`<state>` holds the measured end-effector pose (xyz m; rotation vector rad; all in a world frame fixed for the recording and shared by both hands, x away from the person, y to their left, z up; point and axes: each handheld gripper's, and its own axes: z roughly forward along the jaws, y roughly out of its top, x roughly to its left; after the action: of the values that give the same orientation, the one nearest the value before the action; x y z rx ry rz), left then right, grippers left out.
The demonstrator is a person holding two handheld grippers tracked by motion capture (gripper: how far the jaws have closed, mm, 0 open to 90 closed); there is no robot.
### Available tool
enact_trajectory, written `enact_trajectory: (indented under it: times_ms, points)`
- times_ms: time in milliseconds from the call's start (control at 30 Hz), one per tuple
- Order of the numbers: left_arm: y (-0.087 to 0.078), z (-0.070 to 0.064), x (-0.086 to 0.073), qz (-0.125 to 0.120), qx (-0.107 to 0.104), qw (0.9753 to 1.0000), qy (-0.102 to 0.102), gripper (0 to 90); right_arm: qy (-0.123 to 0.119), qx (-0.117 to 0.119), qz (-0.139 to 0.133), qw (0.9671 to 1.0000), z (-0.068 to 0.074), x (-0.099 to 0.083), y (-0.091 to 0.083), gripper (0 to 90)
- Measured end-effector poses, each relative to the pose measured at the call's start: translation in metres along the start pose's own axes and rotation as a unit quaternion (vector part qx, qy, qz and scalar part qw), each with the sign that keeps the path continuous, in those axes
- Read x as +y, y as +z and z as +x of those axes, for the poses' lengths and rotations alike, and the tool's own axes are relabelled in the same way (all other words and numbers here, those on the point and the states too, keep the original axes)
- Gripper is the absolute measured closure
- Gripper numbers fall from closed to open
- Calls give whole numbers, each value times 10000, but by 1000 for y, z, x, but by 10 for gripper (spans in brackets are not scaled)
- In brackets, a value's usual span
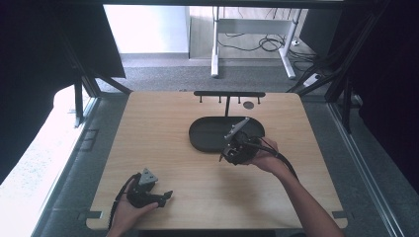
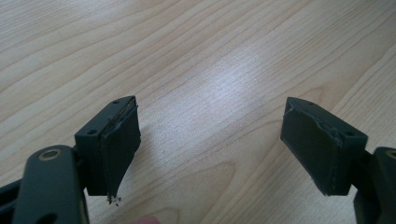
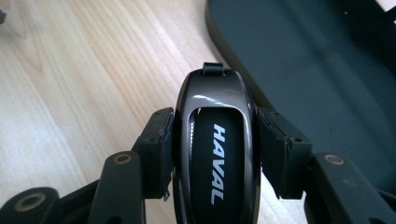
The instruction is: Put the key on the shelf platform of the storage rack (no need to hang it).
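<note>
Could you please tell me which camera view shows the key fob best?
The right gripper view: the key fob sits close up, clamped between the right hand-held gripper jaws, its HAVAL lettering readable. In the high view I cannot make it out by the tray. The left gripper view gives bare table.

The high view looks forward and down on the whole light wooden table (image 1: 163, 148) — both gripper views sit close above its grain, the right beside the dark oval tray (image 3: 317, 56).
</note>
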<state>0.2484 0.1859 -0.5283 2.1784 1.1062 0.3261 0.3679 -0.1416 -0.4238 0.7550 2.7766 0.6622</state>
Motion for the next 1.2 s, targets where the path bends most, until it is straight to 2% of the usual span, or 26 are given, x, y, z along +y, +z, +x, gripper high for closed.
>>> enact_trajectory:
  times_ms: [667, 967, 1200]
  points:
    - [-2, 1, 0, -34, 19, 10000, -22, 202, 265, -117, -137, 9995, -38, 17, 4, 496]
    - [-3, 1, 1, -80, 22, 10000, -15, 204, 385, -165, -148, 9990, -57, 22, 13, 496]
    - [-3, 2, 0, -71, 24, 10000, -30, 204, 444, -207, -157, 9987, -68, 28, 30, 495]
